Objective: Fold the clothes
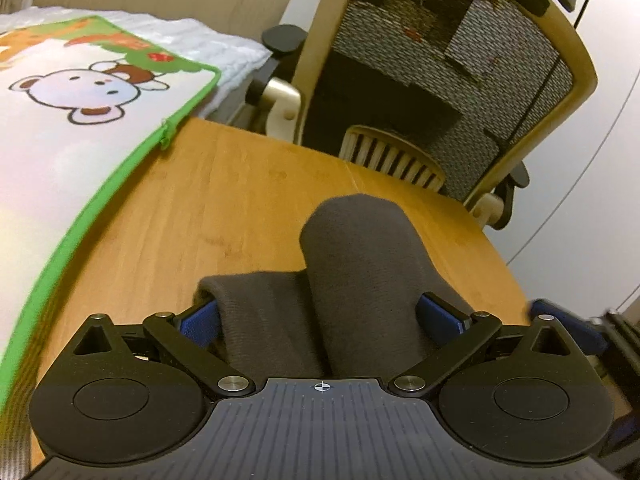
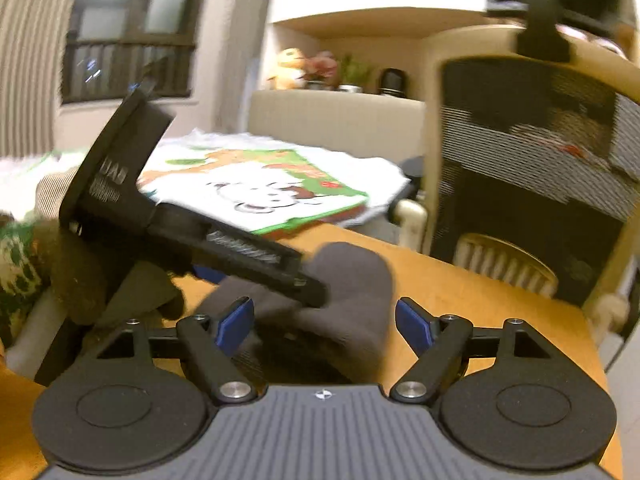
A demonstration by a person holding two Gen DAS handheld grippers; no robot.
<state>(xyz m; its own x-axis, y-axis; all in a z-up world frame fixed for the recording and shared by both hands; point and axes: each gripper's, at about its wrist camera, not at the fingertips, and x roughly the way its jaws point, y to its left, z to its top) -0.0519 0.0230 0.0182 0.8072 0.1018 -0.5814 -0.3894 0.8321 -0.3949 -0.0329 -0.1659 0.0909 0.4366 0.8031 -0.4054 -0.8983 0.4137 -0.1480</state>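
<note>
Left wrist view looks across the wooden worktop [image 1: 224, 200], where the dark grey garment [image 1: 360, 264] lies bunched near its right edge with one rolled lobe standing toward the office chair [image 1: 460, 92]. The fold looks to be in its middle stage: the left tool [image 1: 320, 316] has its blue pads pressed against both sides of the cloth, pinching it, while in the right wrist view the right tool [image 2: 325, 324] stands spread, the garment between its pads but not gripped. Next, I judge, the right tool needs to close on a free edge and carry it over without dragging the pinned part. A cartoon-bear zip bag [image 1: 80, 128] lies to the left, clear of the cloth. The left tool's body crosses the right tool's path and stands in its way.
</note>
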